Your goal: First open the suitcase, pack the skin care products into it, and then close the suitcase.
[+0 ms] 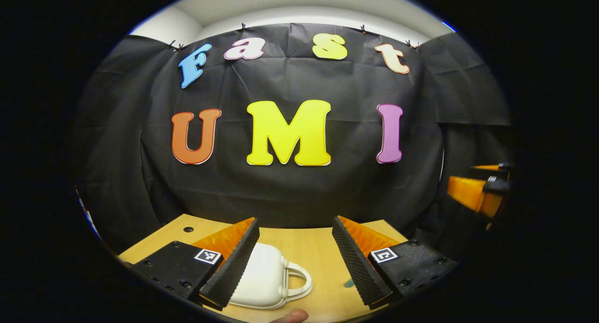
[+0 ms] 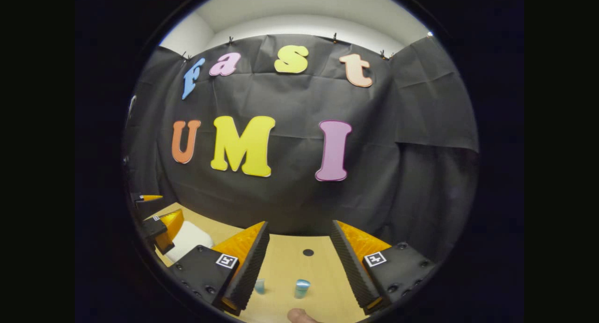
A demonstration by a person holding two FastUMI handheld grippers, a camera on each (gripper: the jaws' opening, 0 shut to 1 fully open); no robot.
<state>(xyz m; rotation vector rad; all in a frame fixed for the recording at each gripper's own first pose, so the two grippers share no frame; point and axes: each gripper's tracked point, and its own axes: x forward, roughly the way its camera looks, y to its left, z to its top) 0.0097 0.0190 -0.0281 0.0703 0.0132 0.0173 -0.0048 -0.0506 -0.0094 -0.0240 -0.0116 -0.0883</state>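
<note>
A small white suitcase [image 1: 264, 276] lies flat and closed on the wooden table [image 1: 309, 248], its handle [image 1: 299, 281] pointing right. My left gripper [image 1: 295, 222] hovers open above it, and its left finger hides part of the case. In the right gripper view, two small blue skin care containers [image 2: 302, 288] [image 2: 259, 285] stand on the table below my open right gripper [image 2: 300, 224], which holds nothing. The suitcase [image 2: 189, 236] shows there at the far left under the left gripper [image 2: 157, 217]. The right gripper [image 1: 484, 185] appears at the right edge of the left gripper view.
Black cloth walls close the booth behind and beside the table. The table has a round hole near its back right [image 2: 308, 252] and another at back left [image 1: 188, 229]. A fingertip [image 2: 299, 316] pokes in at the bottom edge. A small teal item [image 1: 348, 283] lies right of the suitcase.
</note>
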